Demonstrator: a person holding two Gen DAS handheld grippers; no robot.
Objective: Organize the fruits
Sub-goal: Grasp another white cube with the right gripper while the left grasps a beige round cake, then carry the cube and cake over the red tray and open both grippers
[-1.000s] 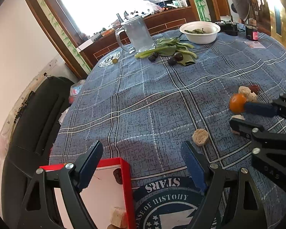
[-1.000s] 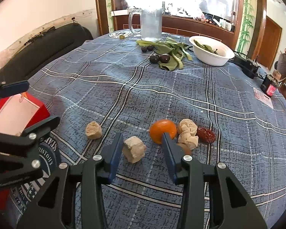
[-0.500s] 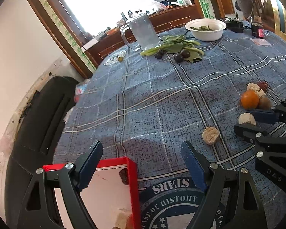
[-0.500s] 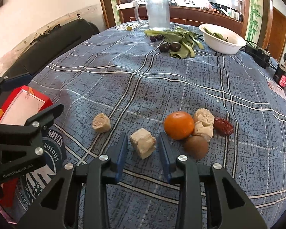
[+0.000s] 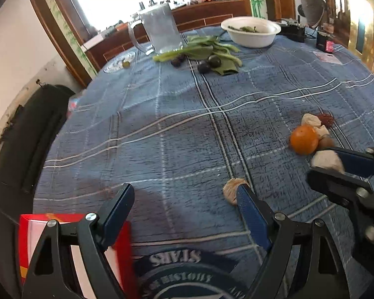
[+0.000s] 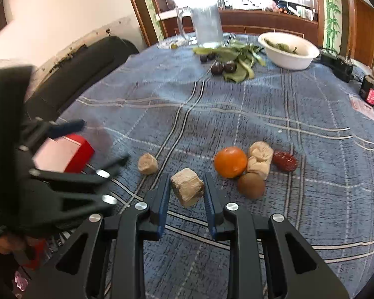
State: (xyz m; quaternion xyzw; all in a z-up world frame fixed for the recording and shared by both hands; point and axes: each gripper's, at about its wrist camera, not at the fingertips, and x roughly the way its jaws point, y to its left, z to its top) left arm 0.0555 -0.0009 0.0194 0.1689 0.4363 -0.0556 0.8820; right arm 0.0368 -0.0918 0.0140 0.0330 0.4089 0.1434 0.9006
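The pale chunk (image 6: 187,186) sits pinched in the right gripper (image 6: 185,190) just over the worktop (image 6: 236,104); the red box (image 6: 69,153) waits left, and an orange (image 6: 230,162), a kiwi (image 6: 251,185) and more lumps remain out; the left gripper (image 5: 184,214) hangs spread, empty

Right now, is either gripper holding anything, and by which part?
The right gripper clamps the pale tan chunk by its two opposite side faces. The left gripper is open and holds nothing.
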